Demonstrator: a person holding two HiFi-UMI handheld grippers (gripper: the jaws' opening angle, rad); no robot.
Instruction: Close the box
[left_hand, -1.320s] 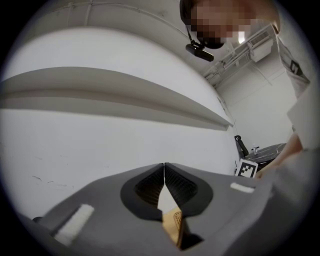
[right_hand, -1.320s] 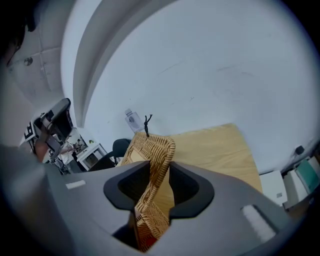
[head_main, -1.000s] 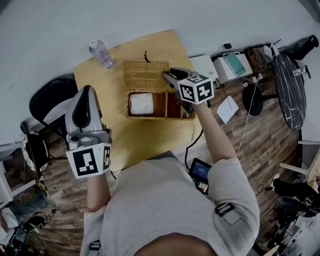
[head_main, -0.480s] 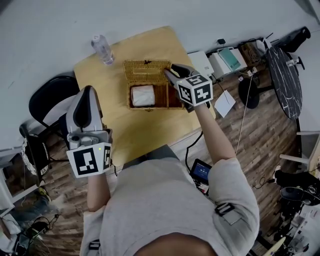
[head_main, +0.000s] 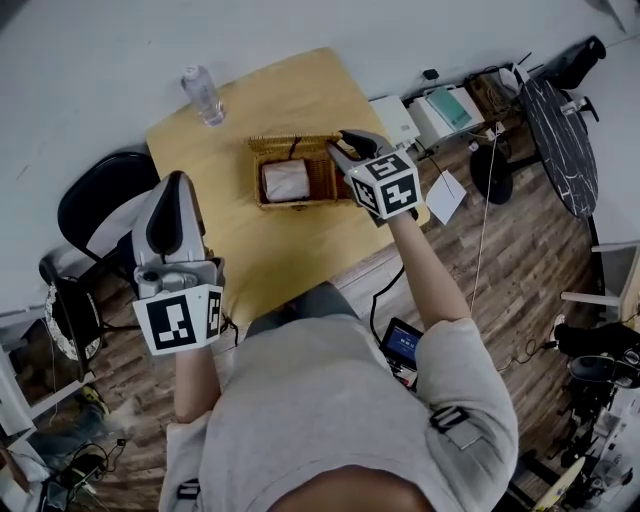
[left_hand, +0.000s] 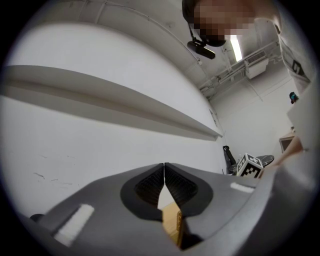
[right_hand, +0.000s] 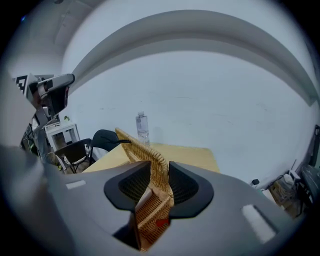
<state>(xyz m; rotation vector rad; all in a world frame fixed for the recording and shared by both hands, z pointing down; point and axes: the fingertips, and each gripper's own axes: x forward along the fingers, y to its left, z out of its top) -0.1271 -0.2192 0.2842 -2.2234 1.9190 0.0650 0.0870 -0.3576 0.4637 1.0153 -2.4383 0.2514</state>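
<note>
Lid (right_hand: 142, 150), gripped in your right claw (right_hand: 159, 171), stands tilted up over the box (head_main: 300, 182), not yet down; left claw (left_hand: 164, 168) closed, empty.

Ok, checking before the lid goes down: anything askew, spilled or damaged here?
Nothing stands out. The woven wicker box sits flat on the yellow wooden table, its wicker lid tilted in the right gripper's grip, a white folded cloth inside, the clear plastic bottle upright.
</note>
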